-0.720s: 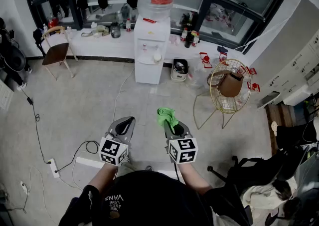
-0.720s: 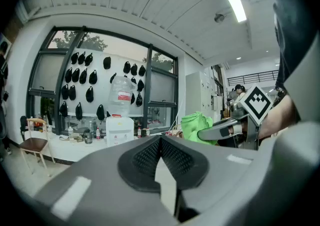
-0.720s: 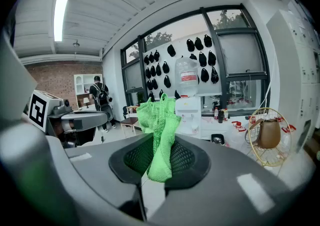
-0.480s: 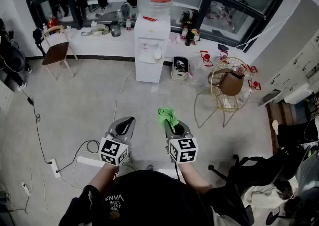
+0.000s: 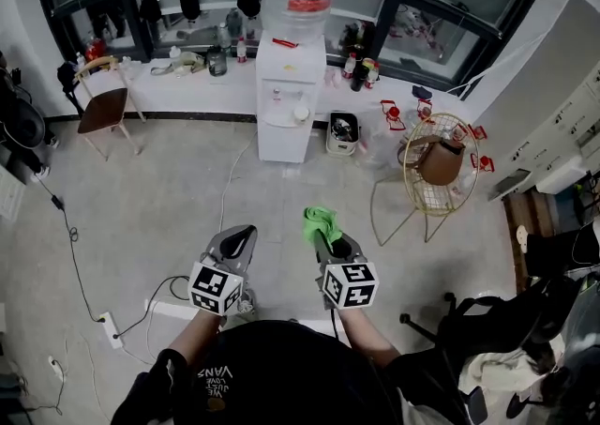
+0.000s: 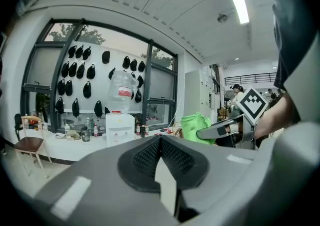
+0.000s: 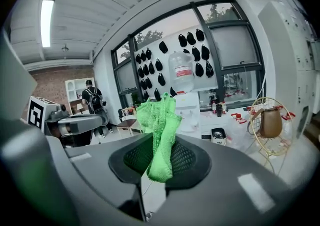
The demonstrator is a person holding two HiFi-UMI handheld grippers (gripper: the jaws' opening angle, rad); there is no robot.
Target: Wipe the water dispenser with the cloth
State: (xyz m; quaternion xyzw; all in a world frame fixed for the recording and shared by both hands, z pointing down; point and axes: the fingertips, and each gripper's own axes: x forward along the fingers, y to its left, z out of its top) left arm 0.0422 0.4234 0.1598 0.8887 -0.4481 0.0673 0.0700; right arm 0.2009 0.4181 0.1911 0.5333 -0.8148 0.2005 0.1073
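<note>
The white water dispenser [image 5: 283, 95] with a clear bottle on top stands against the far window counter; it also shows small in the left gripper view as the dispenser [image 6: 120, 129] and partly behind the cloth in the right gripper view. My right gripper [image 5: 328, 237] is shut on a green cloth [image 5: 321, 221], which sticks up out of its jaws as the cloth [image 7: 159, 132]. My left gripper [image 5: 234, 245] is shut with nothing in it, jaws closed together [image 6: 161, 159]. Both grippers hang over the floor, well short of the dispenser.
A wooden chair [image 5: 101, 95] stands at the left, a gold wire chair with a brown bag [image 5: 433, 165] at the right. A white cable and power strip [image 5: 111, 329] lie on the floor at my left. A black office chair [image 5: 487, 320] is at my right.
Both grippers and the view have moved a little forward toward the dispenser. The cloth stays held in the right gripper.
</note>
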